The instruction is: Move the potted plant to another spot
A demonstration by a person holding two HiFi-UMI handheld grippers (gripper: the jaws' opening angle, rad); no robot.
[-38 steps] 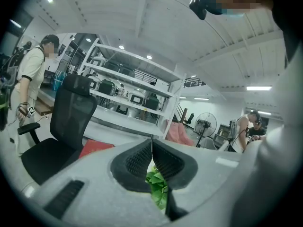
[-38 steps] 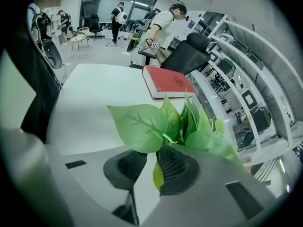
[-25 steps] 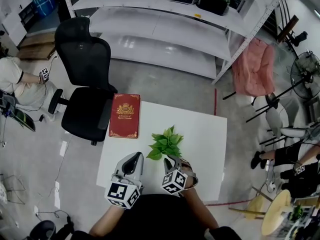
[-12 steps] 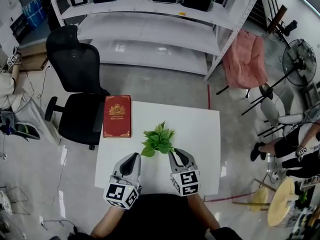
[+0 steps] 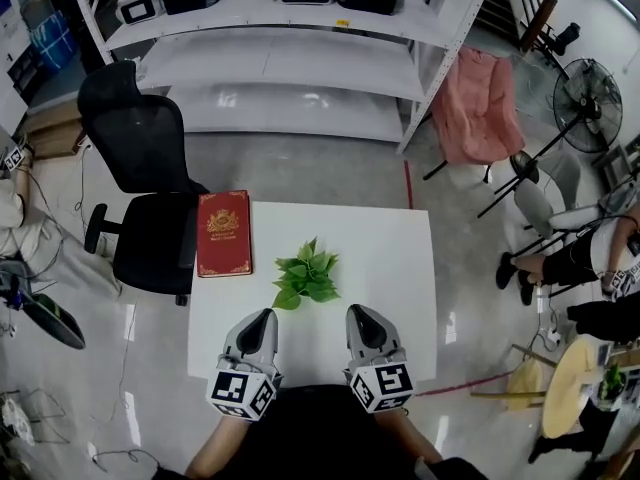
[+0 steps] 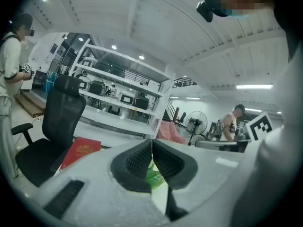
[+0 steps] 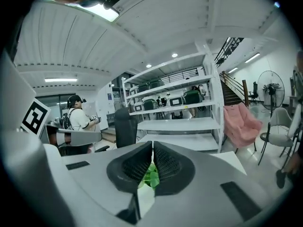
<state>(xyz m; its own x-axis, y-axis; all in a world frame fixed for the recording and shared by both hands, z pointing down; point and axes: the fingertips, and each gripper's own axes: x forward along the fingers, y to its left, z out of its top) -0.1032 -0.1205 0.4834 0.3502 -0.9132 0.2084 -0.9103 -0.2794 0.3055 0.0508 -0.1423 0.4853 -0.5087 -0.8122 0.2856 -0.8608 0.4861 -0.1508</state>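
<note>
Looking down from the head view, we see the potted plant [image 5: 305, 278] standing near the middle of the white table [image 5: 400, 258], a little toward our near edge. It is a small bunch of bright green, pointed leaves that spread outward and upward. From above the leaves cover the pot, so we cannot tell its colour or shape. Nothing touches the plant. Our left gripper [image 5: 262, 320] and right gripper [image 5: 357, 315] hover over the near part of the table, one on each side of the plant and a little short of it, both pointing forward. In the left gripper view the two dark ribbed pads meet tip to tip with nothing between them, and a few green leaves show through the gap lower down, beyond the jaws. The right gripper view shows the same: jaws pressed together and empty, with leaves visible beyond. A red book [image 5: 223, 233] with a gold crest lies flat along the table's left edge, well apart from the plant, and a black office chair [image 5: 150, 208] stands just beside that edge. Beyond the table are white shelves [image 5: 290, 58] and a pink chair [image 5: 478, 108].
</note>
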